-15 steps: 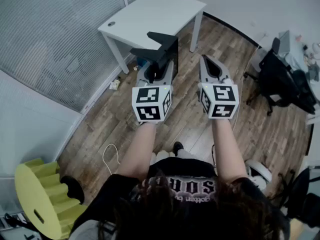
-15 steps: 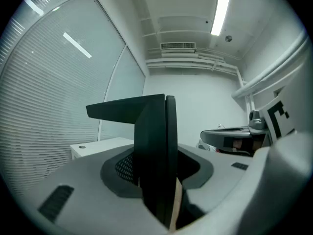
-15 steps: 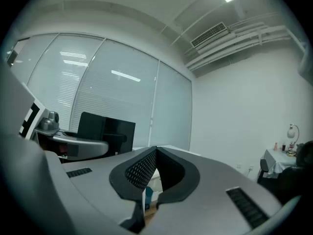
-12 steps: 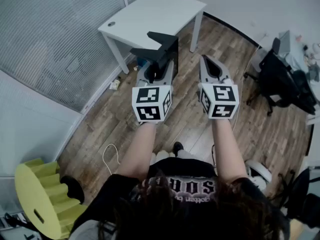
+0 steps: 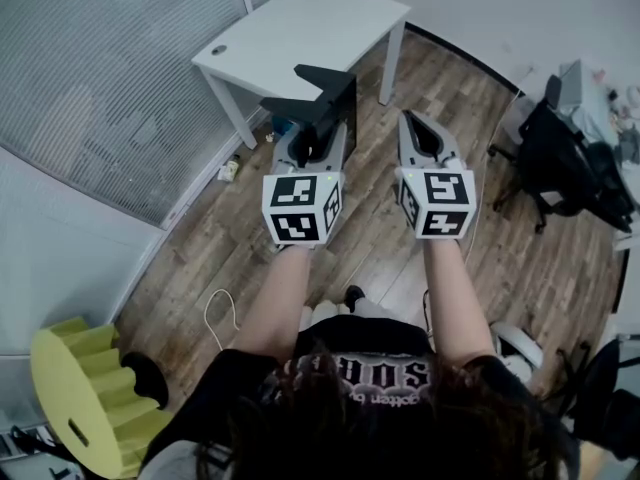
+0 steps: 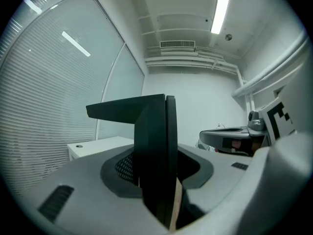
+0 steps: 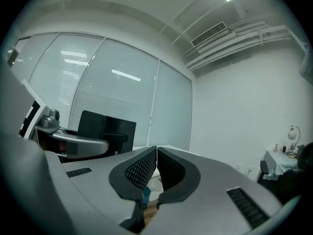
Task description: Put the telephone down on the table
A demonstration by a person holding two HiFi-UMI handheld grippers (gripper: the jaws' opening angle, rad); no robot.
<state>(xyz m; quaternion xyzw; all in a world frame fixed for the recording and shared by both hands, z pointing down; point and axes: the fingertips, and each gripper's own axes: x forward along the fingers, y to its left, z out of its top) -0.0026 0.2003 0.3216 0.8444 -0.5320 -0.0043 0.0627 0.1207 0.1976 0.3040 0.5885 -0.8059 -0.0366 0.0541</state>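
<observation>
"Where's the telephone just now?"

"Not down yet. The white tabletop stands bare at about eleven o'clock from the hands. The left tongs carry the telephone level, out over the wooden floor. As far as I can judge, it is short of the tabletop's near edge."

"How is it held?"

"The tongs are pinching a thin upright slab of it, edge-on between the pads. At the top a flat black wing juts off toward nine o'clock, clear of the grip."

"Heavy, would you say?"

"I doubt it. It looks like a stiff, hollow plastic shell, light enough for one pair of tongs. The surface is smooth and dark, so I'd expect it to be a bit slippery. That wing puts the weight off to one side, so the thing may want to swivel in the pinch."

"So where should one take hold?"

"Where it is taken now, I'd say: low on the flat slab, where the pads get two parallel faces. The wing is too thin and too far out. And set it down gently, since plastic corners chip."

"And the other hand?"

"The right tongs are at three o'clock of the left pair, pressed together on nothing and apart from the telephone."
</observation>
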